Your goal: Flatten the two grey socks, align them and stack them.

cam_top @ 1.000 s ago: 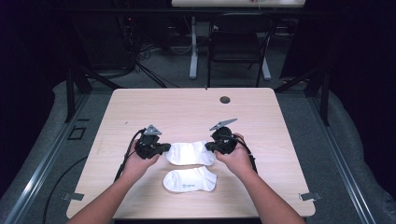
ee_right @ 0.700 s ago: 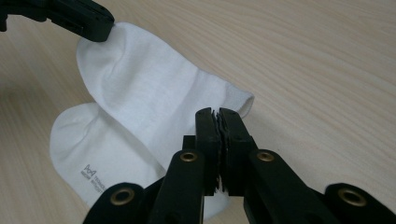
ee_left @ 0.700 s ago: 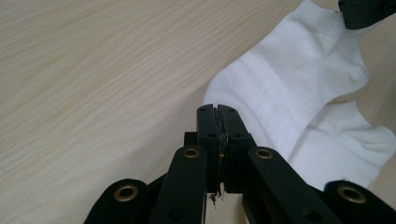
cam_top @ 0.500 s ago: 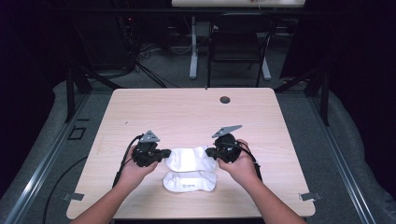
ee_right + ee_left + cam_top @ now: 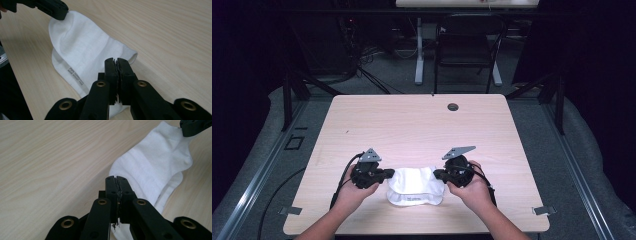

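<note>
Both tools (image 5: 388,174) (image 5: 438,174) pinch upper sock (image 5: 414,179).

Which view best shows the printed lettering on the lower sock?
The right gripper view: the lower sock shows its grey print line clearly beneath the upper sock. The high view gives only a faint mark on the lower sock. The left gripper view shows just its edge, no print.

The desk (image 5: 412,125) lay bare and open behind and to both sides of the two stacked socks (image 5: 416,186), so a hand could pass freely there. Only a small round hole (image 5: 453,106) sat near the far edge. The socks filled the gap between the left tongs (image 5: 390,173) and right tongs (image 5: 437,174).
</note>
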Motion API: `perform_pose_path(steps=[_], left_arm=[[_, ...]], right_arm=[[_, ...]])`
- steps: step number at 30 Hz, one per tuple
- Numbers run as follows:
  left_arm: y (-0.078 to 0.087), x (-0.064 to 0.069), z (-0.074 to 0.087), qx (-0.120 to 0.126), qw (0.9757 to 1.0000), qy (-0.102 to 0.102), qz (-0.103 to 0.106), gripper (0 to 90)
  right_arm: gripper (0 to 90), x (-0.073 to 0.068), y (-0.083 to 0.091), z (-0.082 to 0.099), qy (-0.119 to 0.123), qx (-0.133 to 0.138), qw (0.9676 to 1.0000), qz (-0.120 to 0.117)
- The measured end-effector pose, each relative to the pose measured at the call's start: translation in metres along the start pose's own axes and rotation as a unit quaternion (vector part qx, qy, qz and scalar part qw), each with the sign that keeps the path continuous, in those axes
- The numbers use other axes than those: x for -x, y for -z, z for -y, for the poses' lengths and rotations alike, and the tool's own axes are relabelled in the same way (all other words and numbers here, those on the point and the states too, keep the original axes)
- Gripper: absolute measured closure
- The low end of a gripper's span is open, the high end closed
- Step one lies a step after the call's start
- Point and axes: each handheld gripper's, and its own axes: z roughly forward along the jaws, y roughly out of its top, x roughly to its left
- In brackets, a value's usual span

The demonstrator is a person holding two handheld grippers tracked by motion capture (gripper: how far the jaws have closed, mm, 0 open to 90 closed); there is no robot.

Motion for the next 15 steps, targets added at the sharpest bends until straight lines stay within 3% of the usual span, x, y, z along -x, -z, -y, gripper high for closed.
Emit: perform_pose_path(steps=[15], left_arm=[[0.0,0.007,0.018,-0.006,0.9999,0.008,0.01,88.7]], right_arm=[[87.6,-0.009,0.0,0.017,0.004,-0.006,0.9999,-0.009]])
